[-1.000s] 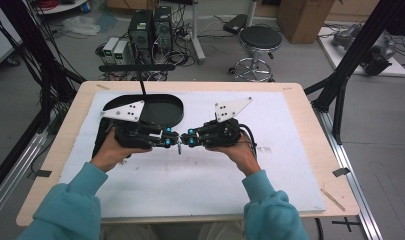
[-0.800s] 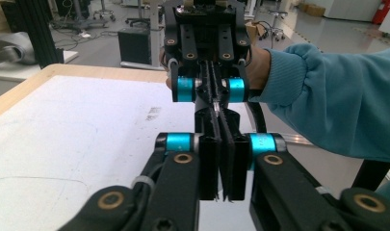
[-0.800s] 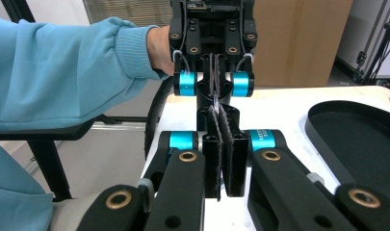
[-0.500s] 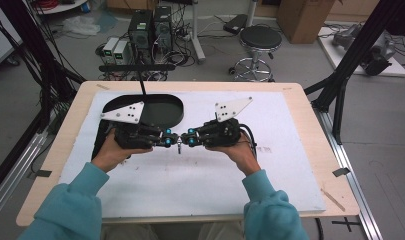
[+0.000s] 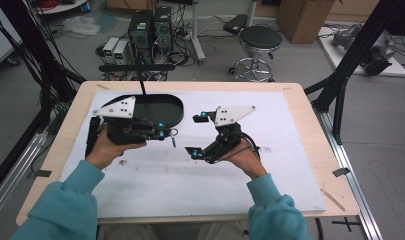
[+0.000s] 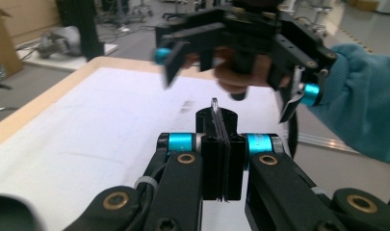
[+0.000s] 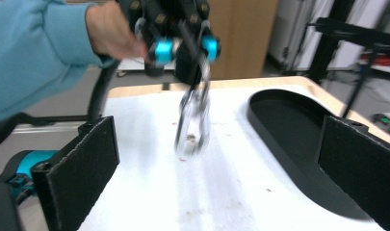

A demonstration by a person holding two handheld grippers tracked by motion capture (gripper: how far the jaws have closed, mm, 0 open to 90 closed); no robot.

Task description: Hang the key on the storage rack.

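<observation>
i see the white mat (image 5: 155, 185) lying bare toward its near edge. the black tray (image 5: 162, 107) sits far-left. my left gripper (image 5: 166, 134) clamps a clear clip (image 7: 193, 120) above the mat; my right gripper (image 5: 199, 135), jaws just swung wide, holds nothing.

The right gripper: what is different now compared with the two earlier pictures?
The right gripper has just opened its jaws, let go of the clear loop and drawn back toward the right. The left gripper stays shut on the loop. The black tray has not moved.
</observation>
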